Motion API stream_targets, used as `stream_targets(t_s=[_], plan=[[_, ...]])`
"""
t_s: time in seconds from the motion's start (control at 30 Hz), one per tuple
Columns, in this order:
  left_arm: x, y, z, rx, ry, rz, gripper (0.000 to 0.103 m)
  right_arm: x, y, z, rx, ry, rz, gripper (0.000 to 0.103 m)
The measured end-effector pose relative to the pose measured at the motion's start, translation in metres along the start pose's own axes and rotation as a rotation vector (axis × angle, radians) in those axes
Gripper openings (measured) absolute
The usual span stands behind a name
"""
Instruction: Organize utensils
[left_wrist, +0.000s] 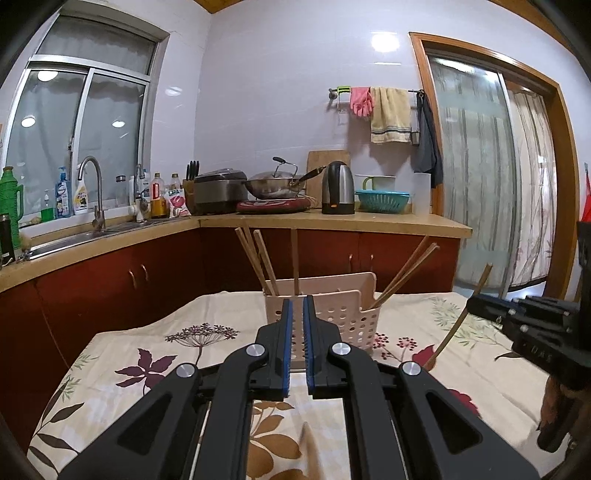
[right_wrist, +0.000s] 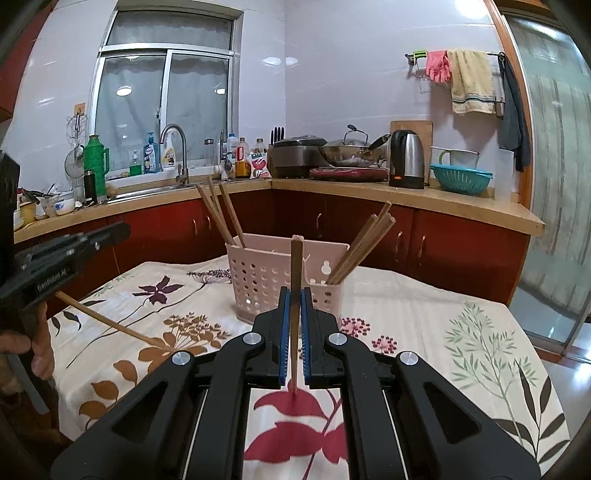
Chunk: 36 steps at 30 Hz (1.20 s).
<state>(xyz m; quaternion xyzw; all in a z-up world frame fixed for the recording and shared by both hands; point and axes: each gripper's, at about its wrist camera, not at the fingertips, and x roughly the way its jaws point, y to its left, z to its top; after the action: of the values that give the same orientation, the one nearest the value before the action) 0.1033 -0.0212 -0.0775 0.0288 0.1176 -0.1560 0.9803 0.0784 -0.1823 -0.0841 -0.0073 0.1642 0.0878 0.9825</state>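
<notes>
A pale pink perforated utensil basket (left_wrist: 340, 314) (right_wrist: 266, 280) stands on the floral tablecloth with several wooden chopsticks (left_wrist: 258, 258) (right_wrist: 218, 214) leaning in its compartments. My right gripper (right_wrist: 294, 295) is shut on one wooden chopstick (right_wrist: 295, 266), held almost upright just in front of the basket; it shows at the right of the left wrist view (left_wrist: 476, 306) with the chopstick (left_wrist: 458, 325) slanting down. My left gripper (left_wrist: 298, 306) is nearly closed with a narrow gap and nothing between the pads, just before the basket. Another chopstick (right_wrist: 107, 321) lies slanted below the left gripper body (right_wrist: 55, 258).
The table (right_wrist: 443, 332) carries a floral cloth, and its edges drop off left and right. Behind it runs a counter (left_wrist: 332, 221) with sink, rice cooker, wok, kettle (left_wrist: 338, 188) and teal colander. A glass door (left_wrist: 480, 166) is at the right.
</notes>
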Motion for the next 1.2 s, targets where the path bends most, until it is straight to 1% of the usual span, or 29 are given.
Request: stream_targets(t_s=[0.13, 0.33, 0.57, 0.7, 0.8, 0.93, 1.03, 1.2], plan=[[0.004, 0.002, -0.003, -0.013, 0.017, -0.003, 0.005, 0.001, 0.001, 0.001, 0.003, -0.001, 0.004, 0.006], [0.001, 0.002, -0.009, -0.021, 0.043, -0.01, 0.005, -0.004, 0.003, -0.001, 0.003, 0.003, 0.004, 0.006], [-0.007, -0.008, -0.035, -0.006, 0.132, -0.032, 0.005, -0.018, 0.004, -0.011, 0.01, 0.003, -0.007, 0.006], [-0.008, -0.014, -0.049, -0.018, 0.18, -0.04, 0.005, -0.027, 0.004, -0.013, 0.012, -0.003, -0.012, 0.006], [-0.008, -0.023, -0.058, -0.031, 0.221, -0.062, 0.006, -0.034, 0.002, -0.012, 0.013, -0.017, -0.019, 0.006], [-0.008, -0.048, -0.069, 0.001, 0.264, -0.098, 0.006, -0.044, -0.004, -0.015, 0.026, -0.029, -0.023, 0.006], [-0.008, -0.064, -0.078, 0.009, 0.289, -0.113, 0.006, -0.053, -0.008, -0.019, 0.029, -0.036, -0.027, 0.006], [-0.007, -0.093, -0.1, 0.018, 0.357, -0.147, 0.006, -0.068, -0.017, -0.03, 0.052, -0.046, -0.023, 0.006]])
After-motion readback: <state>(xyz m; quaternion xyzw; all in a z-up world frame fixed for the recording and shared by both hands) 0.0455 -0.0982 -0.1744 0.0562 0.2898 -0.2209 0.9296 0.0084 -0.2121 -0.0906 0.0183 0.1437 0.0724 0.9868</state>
